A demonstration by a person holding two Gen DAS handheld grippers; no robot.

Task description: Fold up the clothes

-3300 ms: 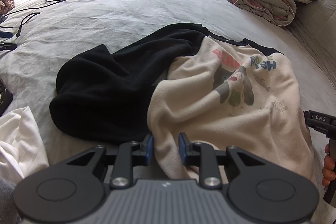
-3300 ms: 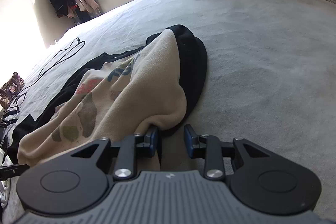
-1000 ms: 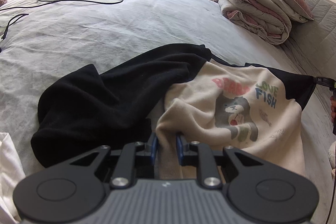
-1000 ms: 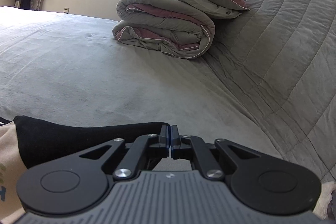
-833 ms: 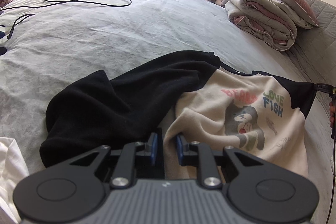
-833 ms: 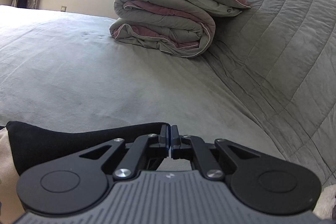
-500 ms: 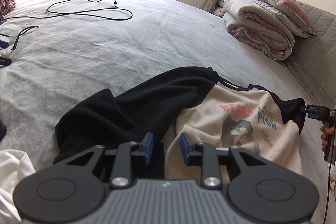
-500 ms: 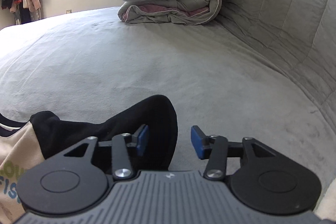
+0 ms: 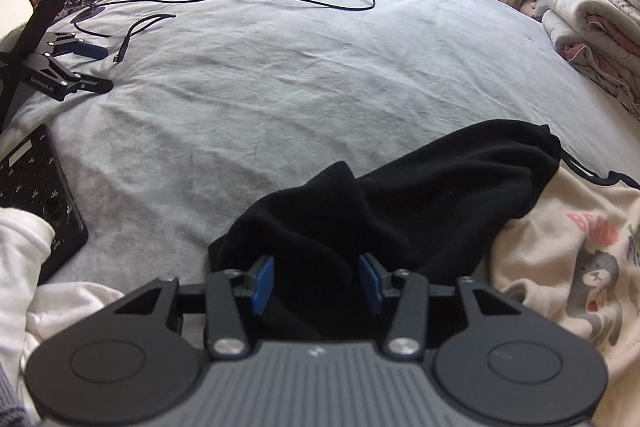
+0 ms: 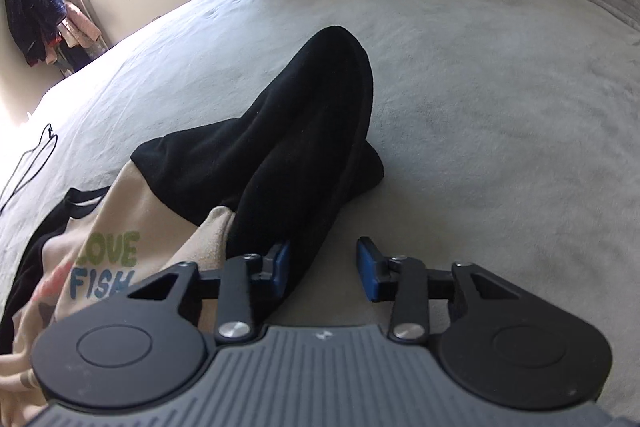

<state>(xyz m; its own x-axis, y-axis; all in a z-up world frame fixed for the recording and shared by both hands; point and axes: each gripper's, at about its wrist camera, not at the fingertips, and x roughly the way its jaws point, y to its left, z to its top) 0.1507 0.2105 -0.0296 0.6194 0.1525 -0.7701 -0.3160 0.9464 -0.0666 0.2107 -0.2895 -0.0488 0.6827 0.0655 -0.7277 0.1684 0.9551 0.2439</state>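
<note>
the sweatshirt lies spread on the grey bed, print side up, cream body with black sleeves. one black sleeve is bunched in soft ridges in front of the left tool, whose jaws stand wide with the sleeve's rumpled end between them but not pinched. the other black sleeve runs away from the body across the bed; the right tool is also wide apart, its left pad just beside the sleeve's edge, the right pad over bare bed.

the cloth looks like thick fleece: light, limp, and apt to drape and sag the moment it is lifted, with no stiffness to hold a crease. it should not be slippery, as the nap seems to grip the bedcover, so dragging it would likely pull wrinkles along. the best holds are probably the cuffs or the shoulder seams, where layers are doubled and a pinch catches both. whether the left tool's pads sit at the cuff itself is hard to tell, since the black folds swallow detail.

a second, white garment lies at the near left.
</note>
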